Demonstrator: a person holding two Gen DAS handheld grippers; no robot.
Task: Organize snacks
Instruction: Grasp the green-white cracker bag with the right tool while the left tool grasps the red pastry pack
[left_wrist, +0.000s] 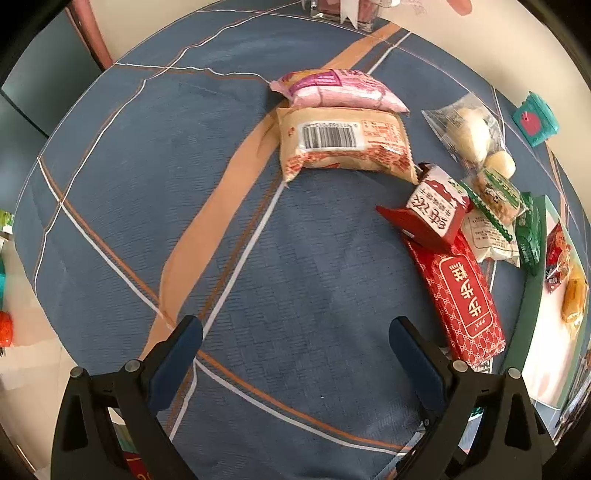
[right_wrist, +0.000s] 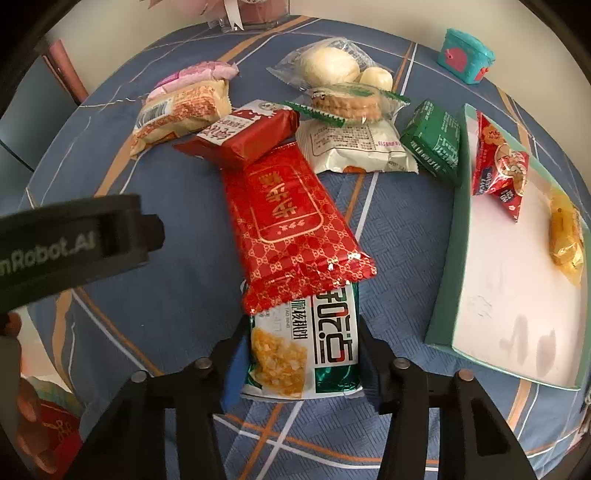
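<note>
Covering the table, a blue patterned cloth (left_wrist: 110, 206) meets a pale wall at 12 o'clock; the right gripper (right_wrist: 301, 363) clamps a green-and-white snack pack (right_wrist: 306, 347) beneath a red packet (right_wrist: 291, 221) at 12 o'clock, while the left gripper (left_wrist: 295, 332) hangs wide apart, empty.

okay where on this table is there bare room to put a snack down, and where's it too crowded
Bare cloth lies left of the barcode packet and the long red packet, under the open left gripper. The tray floor is bare below the red pouch. Crowded: the pile around the white packet.

Blue tablecloth (left_wrist: 110, 206) with orange and white lines; red, gold-latticed snack packet (right_wrist: 291, 218); teal-rimmed tray (right_wrist: 448, 266).
</note>
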